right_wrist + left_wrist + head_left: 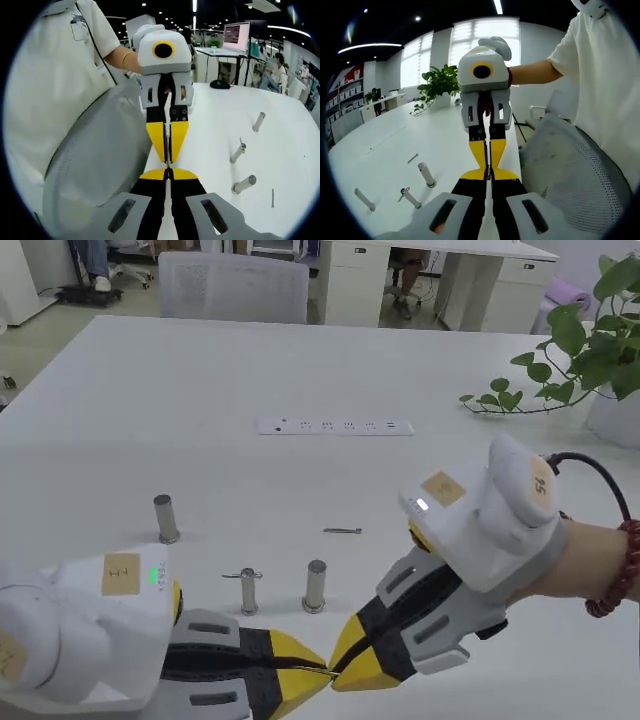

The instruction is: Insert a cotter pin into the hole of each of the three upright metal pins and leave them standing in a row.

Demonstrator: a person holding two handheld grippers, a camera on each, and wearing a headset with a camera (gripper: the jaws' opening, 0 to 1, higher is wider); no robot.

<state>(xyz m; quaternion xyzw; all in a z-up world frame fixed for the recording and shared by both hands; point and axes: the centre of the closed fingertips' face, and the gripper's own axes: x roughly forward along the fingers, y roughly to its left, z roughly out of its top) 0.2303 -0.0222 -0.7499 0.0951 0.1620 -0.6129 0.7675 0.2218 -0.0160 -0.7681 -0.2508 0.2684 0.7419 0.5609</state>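
Observation:
Three upright metal pins stand on the white table: the left pin (165,518), the middle pin (249,591) with a cotter pin through its top, and the right pin (316,585). A loose cotter pin (342,531) lies flat behind them. My left gripper (318,678) and right gripper (343,672) are both shut and meet tip to tip in front of the pins, with nothing seen between the jaws. In the left gripper view the right gripper (488,167) faces the left gripper (488,176) head-on. The right gripper view shows the middle pin (238,152).
A white power strip (335,426) lies mid-table. A potted plant (585,350) stands at the right edge. A grey mesh chair (233,286) sits beyond the far edge, and another chair back (570,175) is close by the grippers.

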